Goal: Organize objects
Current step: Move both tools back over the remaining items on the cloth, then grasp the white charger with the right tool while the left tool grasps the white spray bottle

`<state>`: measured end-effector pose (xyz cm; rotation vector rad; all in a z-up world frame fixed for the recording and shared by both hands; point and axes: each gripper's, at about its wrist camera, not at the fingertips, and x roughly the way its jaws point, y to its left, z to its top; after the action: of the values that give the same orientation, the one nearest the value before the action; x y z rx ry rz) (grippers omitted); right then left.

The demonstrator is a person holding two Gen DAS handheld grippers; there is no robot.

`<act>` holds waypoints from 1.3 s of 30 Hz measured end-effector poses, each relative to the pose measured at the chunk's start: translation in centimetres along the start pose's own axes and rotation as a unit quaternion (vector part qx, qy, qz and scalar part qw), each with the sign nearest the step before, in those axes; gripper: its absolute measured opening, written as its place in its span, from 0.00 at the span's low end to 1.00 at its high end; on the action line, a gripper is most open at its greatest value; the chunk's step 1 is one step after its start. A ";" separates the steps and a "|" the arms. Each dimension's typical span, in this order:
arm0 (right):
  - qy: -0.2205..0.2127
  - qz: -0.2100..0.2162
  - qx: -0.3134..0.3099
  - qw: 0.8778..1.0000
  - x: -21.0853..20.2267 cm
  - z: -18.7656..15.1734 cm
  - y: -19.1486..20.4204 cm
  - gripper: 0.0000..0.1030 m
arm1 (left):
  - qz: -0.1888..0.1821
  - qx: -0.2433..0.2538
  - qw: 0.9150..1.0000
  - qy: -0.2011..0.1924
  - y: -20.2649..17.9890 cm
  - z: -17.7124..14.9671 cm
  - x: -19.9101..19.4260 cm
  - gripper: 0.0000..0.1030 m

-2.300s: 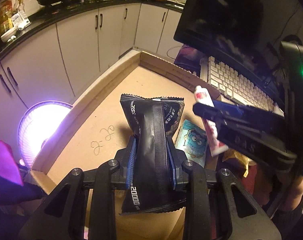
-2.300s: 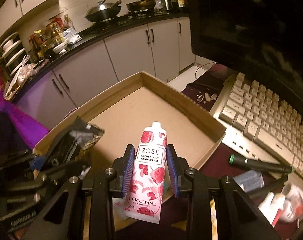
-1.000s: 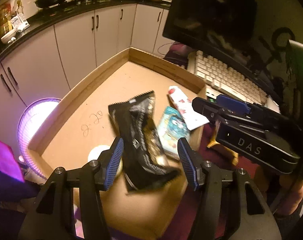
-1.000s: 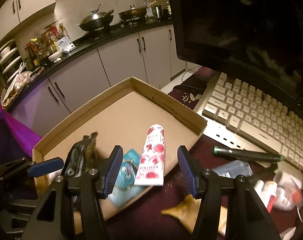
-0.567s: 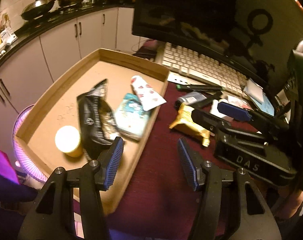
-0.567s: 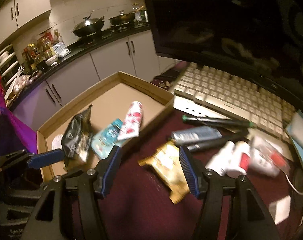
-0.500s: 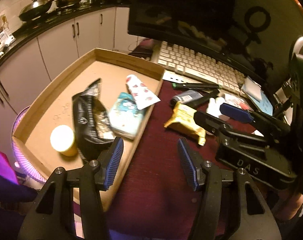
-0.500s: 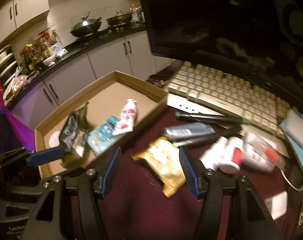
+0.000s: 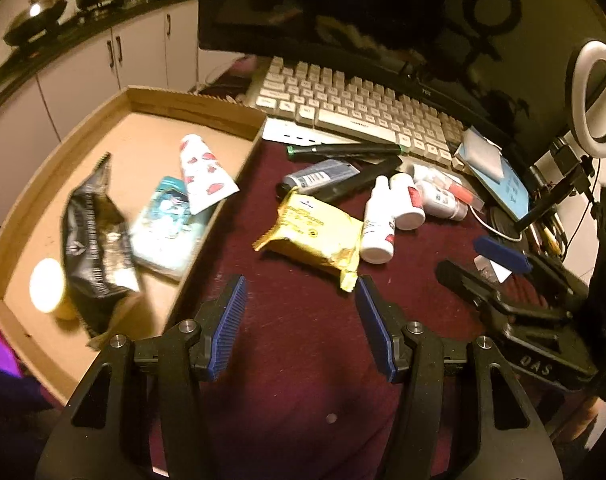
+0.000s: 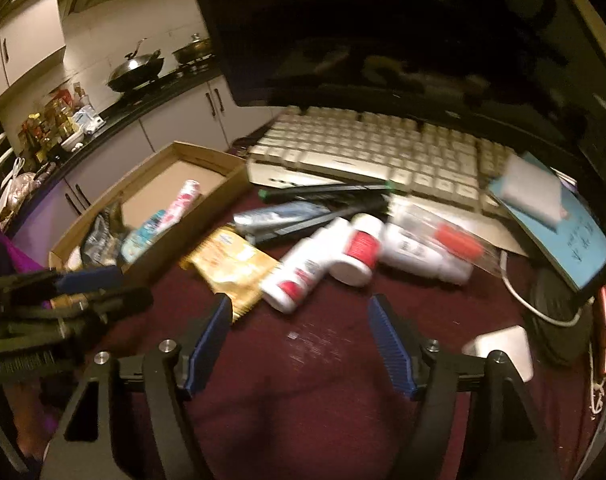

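"DAS" on right gripper (image 9: 499, 276)

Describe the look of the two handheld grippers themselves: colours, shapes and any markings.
Both are matte black. The left gripper and the right gripper each carry two angular fingers with ribbed blue pads, joined by silver round-head screws. In the left wrist view the right gripper's side shows the white letters "DAS". No cables or sleeves are visible.

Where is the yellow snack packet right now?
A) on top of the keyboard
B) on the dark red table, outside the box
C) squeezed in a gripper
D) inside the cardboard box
B: the yellow snack packet lies flat on the dark red table, right of the cardboard box wall and in front of the keyboard, with nothing gripping it.
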<state>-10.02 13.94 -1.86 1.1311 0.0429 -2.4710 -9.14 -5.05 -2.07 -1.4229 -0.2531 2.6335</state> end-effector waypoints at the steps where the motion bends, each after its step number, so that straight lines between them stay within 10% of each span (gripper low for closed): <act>1: 0.003 -0.001 0.000 1.000 0.0 -0.3 -0.5 0.70 | -0.005 -0.007 1.000 0.001 0.0 0.3 0.3 0.55; 27: 0.030 -0.115 0.064 0.991 0.3 -3.8 -11.3 0.72 | 0.007 0.120 0.992 0.027 -8.0 4.3 9.1 0.55; 32: 0.030 -0.105 0.072 0.991 0.6 -4.1 -11.5 0.66 | 0.011 0.131 0.991 0.037 -8.1 4.0 10.0 0.29; 39: 0.028 -0.104 0.077 0.991 0.2 -4.0 -11.3 0.49 | 0.007 0.140 0.989 0.043 -8.5 2.2 8.6 0.29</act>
<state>-11.63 24.97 -6.24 1.3208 -0.0142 -2.6641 -15.35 4.79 -6.07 -1.4406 0.1330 2.4881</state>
